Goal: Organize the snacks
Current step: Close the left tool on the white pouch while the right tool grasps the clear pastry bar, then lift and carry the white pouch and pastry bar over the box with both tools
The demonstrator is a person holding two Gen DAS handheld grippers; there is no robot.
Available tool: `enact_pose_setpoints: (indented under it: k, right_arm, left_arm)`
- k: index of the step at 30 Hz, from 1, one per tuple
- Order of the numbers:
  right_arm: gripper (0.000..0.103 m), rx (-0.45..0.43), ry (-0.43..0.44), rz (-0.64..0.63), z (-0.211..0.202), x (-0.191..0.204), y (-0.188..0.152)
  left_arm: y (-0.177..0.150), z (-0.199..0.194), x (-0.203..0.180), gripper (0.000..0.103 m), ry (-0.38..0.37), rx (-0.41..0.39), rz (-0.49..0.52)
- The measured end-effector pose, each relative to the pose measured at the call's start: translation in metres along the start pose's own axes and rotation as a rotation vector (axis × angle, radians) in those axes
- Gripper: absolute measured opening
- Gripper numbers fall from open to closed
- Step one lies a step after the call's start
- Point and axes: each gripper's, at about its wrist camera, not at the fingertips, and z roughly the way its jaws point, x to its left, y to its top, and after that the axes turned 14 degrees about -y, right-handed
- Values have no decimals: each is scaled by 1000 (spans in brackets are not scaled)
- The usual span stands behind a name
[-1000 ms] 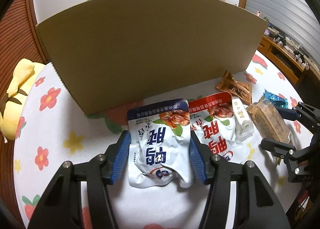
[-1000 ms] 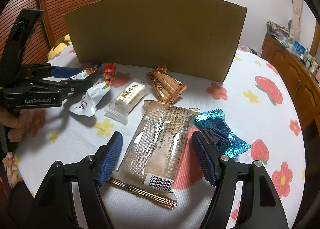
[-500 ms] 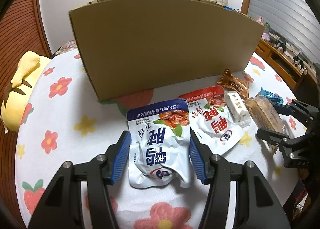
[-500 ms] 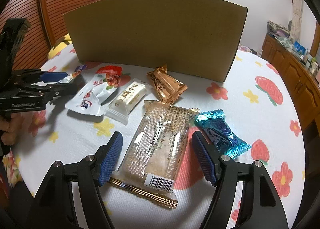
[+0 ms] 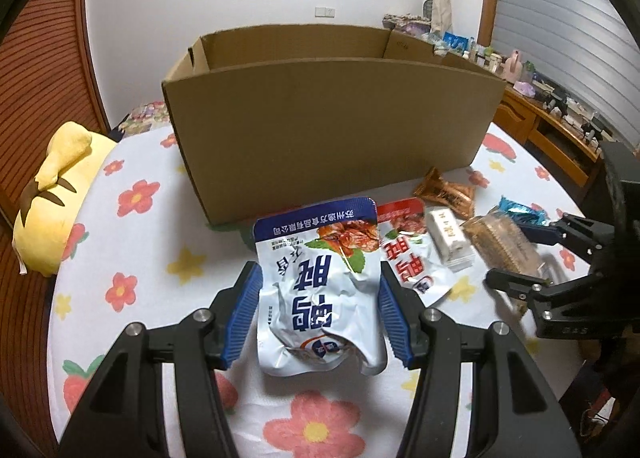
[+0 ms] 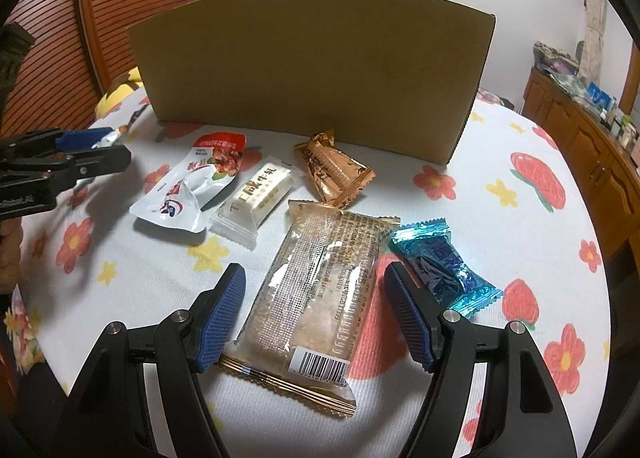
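My left gripper [image 5: 318, 312] is shut on a blue-and-white snack pouch [image 5: 320, 290] and holds it above the table, in front of an open cardboard box [image 5: 328, 118]. It also shows in the right wrist view [image 6: 86, 152]. On the floral cloth lie a red-and-white pouch [image 6: 188, 190], a white candy bar [image 6: 260, 194], an orange wrapper [image 6: 332, 170], a long clear cracker pack [image 6: 316, 290] and a blue foil candy [image 6: 440, 262]. My right gripper [image 6: 316, 318] is open, with its fingers either side of the cracker pack.
A yellow plush toy [image 5: 56, 194] lies at the table's left edge. A wooden sideboard [image 6: 592, 138] with small items stands to the right. The box [image 6: 312, 70] stands at the back of the table.
My left gripper has lifted the blue-and-white pouch and drawn back, so the box's open top now shows. The right gripper has stayed over the cracker pack.
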Motion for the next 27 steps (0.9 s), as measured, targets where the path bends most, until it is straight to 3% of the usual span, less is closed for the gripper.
enact_pose_setpoints:
  k: [1, 3, 8, 27]
  right_arm:
    - [70, -2, -6, 5, 0, -1, 0]
    - [52, -9, -21, 22, -1, -3, -1]
    - [44, -17, -24, 37, -2, -4, -1]
    - [43, -103, -23, 114, -16, -16, -5]
  left_arm:
    - [0, -1, -2, 57, -3, -4, 3]
    - [2, -3, -4, 57, -9, -10, 6]
    - [5, -8, -15, 57, -20, -23, 26]
    - [26, -31, -46, 57, -33, -98, 82]
